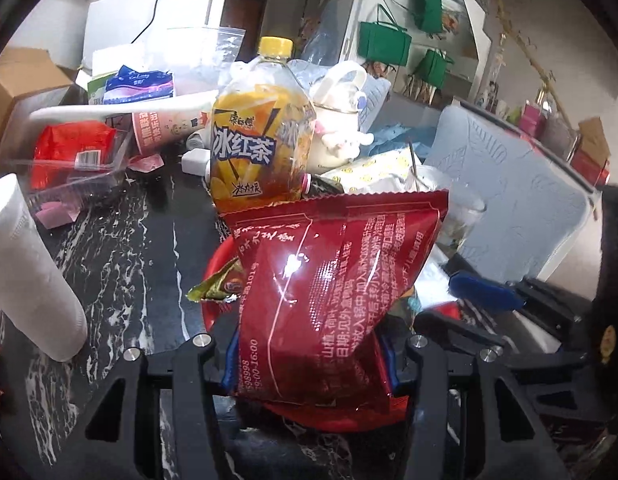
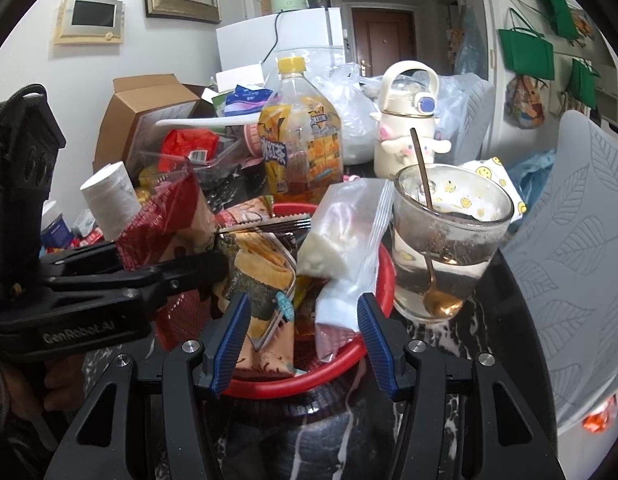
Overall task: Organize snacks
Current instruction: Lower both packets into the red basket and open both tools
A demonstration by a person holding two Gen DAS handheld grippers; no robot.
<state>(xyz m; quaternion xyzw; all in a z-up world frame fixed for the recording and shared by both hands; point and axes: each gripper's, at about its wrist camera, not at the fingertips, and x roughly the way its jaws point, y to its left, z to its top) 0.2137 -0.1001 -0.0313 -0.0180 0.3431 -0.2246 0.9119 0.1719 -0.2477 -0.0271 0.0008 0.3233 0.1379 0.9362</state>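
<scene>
Left tongs [image 1: 309,356]: clamped on a glossy dark-red foil snack bag [image 1: 329,276], held above the round red plastic basket [image 2: 341,368].
Basket: on the black marbled surface [image 1: 121,232], holding snack packets.
Right tongs [image 2: 305,344]: parted, gripping nothing, at the basket's near rim.
Right: glass cup with spoon [image 2: 449,240] beside basket.

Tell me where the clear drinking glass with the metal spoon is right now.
In the right wrist view, the clear drinking glass with the metal spoon stands on the dark marble tabletop, right of the red plastic basket and in front of the cream cartoon water bottle.
</scene>
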